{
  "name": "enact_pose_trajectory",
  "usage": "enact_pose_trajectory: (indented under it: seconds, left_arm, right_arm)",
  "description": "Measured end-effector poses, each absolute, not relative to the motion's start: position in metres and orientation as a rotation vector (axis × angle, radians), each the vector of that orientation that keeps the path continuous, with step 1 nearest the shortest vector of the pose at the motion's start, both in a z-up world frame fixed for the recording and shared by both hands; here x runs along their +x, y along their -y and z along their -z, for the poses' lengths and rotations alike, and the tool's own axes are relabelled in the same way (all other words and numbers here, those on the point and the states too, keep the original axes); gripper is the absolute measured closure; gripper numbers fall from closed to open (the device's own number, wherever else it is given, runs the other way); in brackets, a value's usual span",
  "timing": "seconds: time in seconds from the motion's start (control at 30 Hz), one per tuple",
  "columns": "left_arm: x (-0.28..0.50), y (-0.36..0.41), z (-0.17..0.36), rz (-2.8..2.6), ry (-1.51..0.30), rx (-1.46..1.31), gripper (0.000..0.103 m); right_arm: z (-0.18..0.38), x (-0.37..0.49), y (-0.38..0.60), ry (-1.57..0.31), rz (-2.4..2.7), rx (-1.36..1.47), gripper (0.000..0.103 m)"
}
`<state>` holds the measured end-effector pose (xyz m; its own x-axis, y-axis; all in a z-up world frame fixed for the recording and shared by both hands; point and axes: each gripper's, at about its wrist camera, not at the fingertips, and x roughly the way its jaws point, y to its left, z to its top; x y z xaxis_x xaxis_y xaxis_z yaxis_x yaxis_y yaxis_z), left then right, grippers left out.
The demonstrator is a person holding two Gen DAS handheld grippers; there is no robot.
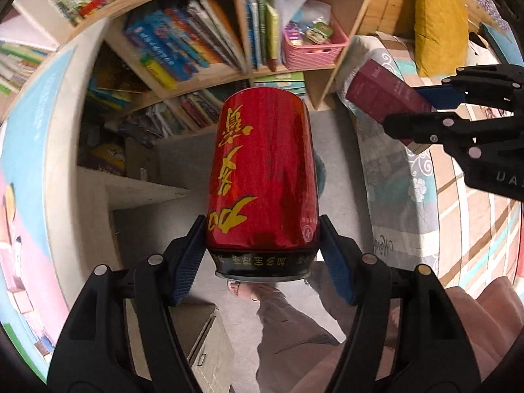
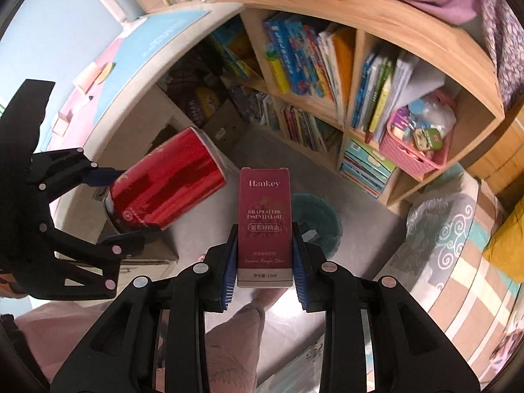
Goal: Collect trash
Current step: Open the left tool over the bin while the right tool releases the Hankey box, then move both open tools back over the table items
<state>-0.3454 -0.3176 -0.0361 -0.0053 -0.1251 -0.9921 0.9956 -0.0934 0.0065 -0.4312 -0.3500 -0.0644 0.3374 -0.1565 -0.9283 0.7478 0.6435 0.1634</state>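
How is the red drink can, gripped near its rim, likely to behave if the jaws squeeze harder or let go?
The red can looks thin-walled and glossy, so it may dent or slip in the left gripper. Its round body would probably roll once dropped.

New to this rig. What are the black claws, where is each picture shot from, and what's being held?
There is no robot here. A person carries a hand-held two-finger gripper in each hand, and a fisheye camera on each looks forward along its fingers.

The left wrist view shows the left gripper shut on a red drink can with gold lettering. At the right edge of that view you see the right gripper with its load.

The right wrist view shows the right gripper shut on a small maroon carton printed as grape seed essential oil. The can and the left gripper appear on its left.

Below are a grey floor and a teal bin, partly hidden behind the carton. A wooden bookshelf stands behind, and a patterned bed cover lies to the right.
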Motion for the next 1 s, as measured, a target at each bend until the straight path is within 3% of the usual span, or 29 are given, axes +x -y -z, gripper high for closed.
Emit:
enact_pose_trajectory:
  seconds: [0.3,0.33,0.37,0.47,1.0]
  left_arm:
    - [-0.367,0.348,0.055,1.354,-1.078,1.247,0.036]
    - [-0.368,0.351,0.056,1.355,-1.086,1.252,0.022]
    - [-0.369,0.353,0.057,1.361,-1.090,1.247,0.014]
    - [-0.374,0.364,0.057,1.373,-1.057,1.257,0.013]
    - [-0.359,0.371,0.061,1.344,-1.069,1.260,0.013]
  right_arm:
    - [0.074,-0.447,0.370,-1.061,0.661,0.696,0.069]
    - [0.074,-0.448,0.374,-1.058,0.673,0.696,0.067]
    - [0.074,-0.450,0.376,-1.052,0.680,0.701,0.063]
    - [0.072,-0.457,0.385,-1.035,0.710,0.713,0.045]
    - [0.079,-0.465,0.398,-1.031,0.731,0.751,0.044]
